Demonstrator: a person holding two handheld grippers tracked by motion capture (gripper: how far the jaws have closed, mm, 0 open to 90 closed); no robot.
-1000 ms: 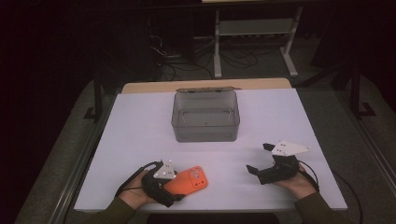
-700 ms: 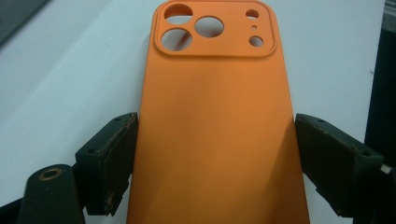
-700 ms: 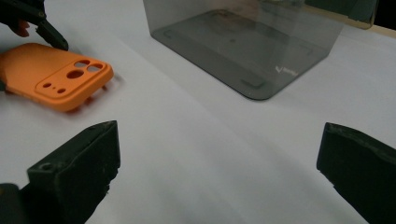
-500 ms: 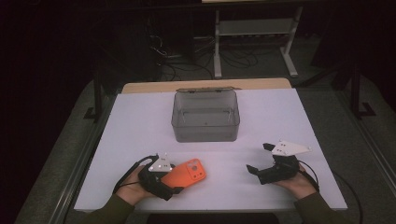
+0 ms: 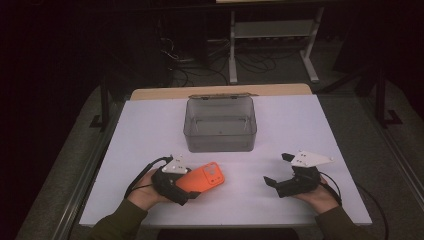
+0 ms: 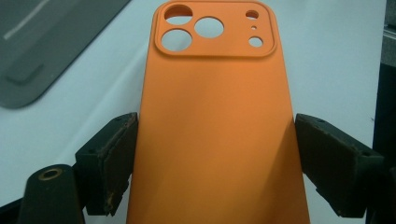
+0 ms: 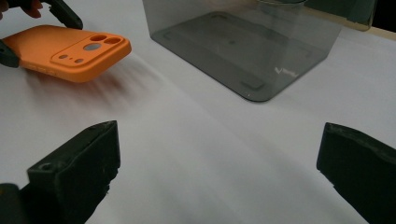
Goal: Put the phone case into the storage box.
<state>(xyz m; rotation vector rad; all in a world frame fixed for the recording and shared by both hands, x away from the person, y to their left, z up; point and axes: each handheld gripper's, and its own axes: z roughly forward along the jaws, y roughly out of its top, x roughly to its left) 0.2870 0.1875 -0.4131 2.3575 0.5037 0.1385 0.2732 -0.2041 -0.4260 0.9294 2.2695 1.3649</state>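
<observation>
At the left, our left gripper [image 5: 192,186] has its jaws clamped across the width of the orange case [image 5: 202,177], one pad on each long edge. In the left gripper view the case [image 6: 215,130] runs up between the jaws with its back toward the camera and the lens cut-outs at the far end; the left pad presses on the edge, and the right one looks just at it, so we judge the grip real but light. From the right gripper view the case [image 7: 67,52] floats above the table [image 7: 187,135] with a shadow beneath it, roughly level, lens end free. It sits near the front left of the table, well short of the bin [image 5: 220,124].

We judge the case light, thin-walled and rubbery: it will bow inward if squeezed hard across the open shell, and its matte skin should give the pads good friction. The hold is low on the body, away from the lens block, which leaves a long free end; quick turns could make it wobble or pivot. A grip nearer the middle of the long edges would be steadier.

In the middle, the clear grey bin stands open and empty, toward the far edge of the table.

At the right, our right gripper [image 5: 275,172] rests near the front right of the table, jaws spread wide with nothing between them.
</observation>
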